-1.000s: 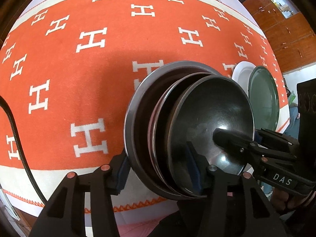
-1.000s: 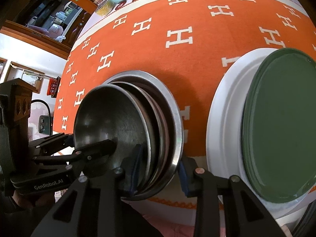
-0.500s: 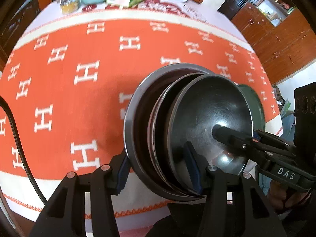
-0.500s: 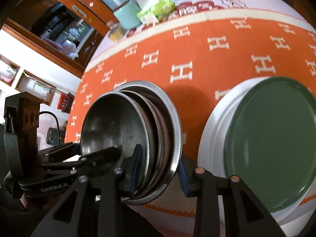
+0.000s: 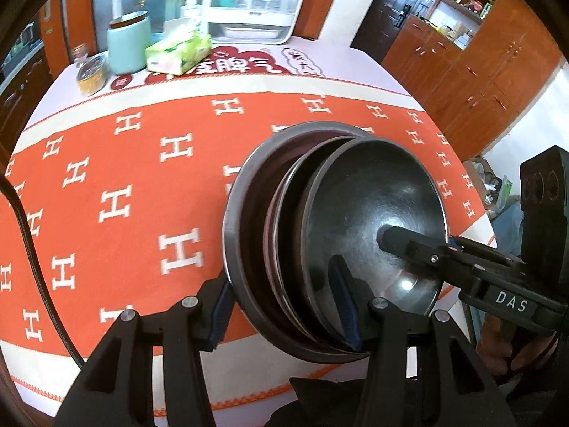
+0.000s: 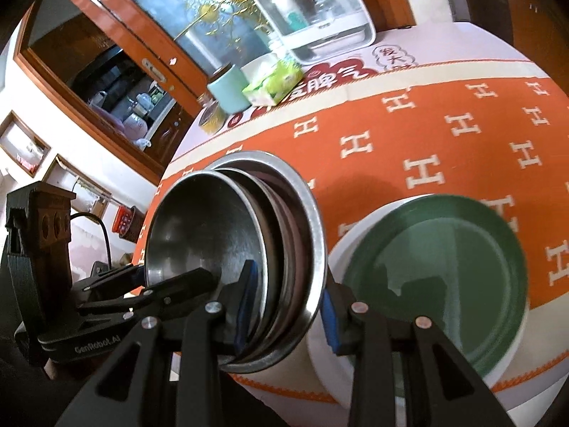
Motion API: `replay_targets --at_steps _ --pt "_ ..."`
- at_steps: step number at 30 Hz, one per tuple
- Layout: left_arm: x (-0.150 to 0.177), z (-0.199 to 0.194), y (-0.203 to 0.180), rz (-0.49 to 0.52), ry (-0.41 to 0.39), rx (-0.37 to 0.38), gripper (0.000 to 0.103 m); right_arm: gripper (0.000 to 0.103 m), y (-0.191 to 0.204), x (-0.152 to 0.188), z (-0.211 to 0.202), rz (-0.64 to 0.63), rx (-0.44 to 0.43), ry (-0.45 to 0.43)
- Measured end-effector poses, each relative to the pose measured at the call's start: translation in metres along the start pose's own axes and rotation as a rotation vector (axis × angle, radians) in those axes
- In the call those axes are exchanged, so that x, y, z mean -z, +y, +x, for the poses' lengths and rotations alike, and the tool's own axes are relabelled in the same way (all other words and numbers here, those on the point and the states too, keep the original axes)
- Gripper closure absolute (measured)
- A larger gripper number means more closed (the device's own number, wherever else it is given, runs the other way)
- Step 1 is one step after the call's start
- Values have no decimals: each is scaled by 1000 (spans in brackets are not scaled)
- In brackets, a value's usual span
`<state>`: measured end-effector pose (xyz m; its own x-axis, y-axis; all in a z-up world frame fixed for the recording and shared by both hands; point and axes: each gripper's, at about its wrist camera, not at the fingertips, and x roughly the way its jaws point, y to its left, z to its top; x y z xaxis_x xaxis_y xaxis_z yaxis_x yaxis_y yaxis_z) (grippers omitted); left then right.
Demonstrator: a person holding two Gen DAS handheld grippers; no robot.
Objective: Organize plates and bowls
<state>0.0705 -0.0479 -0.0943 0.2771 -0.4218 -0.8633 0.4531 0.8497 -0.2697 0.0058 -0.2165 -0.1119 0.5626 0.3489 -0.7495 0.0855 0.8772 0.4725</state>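
Orange H-patterned tablecloth (image 5: 106, 178) over the table; near its front edge, a dark green plate (image 6: 437, 277) on a white plate (image 6: 341, 249). Nested stack of steel bowls (image 5: 334, 235) tipped on edge, off the cloth, at the front edge, clamped across its rims by left gripper (image 5: 284, 306) and right gripper (image 6: 288, 295), both closed. Carry step, likely. Next: level the stack, set down beside the plates.

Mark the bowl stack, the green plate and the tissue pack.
bowl stack (image 5: 377, 213), left wrist view, inside of the innermost bowl.
green plate (image 6: 444, 270), right wrist view, flat centre.
tissue pack (image 5: 176, 53), left wrist view, its top face.
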Motion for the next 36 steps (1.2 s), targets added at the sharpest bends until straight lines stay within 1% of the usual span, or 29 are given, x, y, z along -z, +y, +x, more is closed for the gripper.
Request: replay_targets --at_steps 9,19,27,31,36 --pt "-12 12 -47 33 -6 19 55 70 -36 -9 -30 15 22 -28" --pt "-18 37 -92 41 31 16 55 70 -78 -14 -50 33 35 -14" --pt "-13 61 -112 -5 82 2 55 70 -108 -15 -51 33 31 50" --pt "-6 72 -118 -48 115 -17 55 70 -121 -16 -46 21 23 93" --pt "2 81 -118 -103 144 -51 55 70 -131 -12 -35 4 -7 157"
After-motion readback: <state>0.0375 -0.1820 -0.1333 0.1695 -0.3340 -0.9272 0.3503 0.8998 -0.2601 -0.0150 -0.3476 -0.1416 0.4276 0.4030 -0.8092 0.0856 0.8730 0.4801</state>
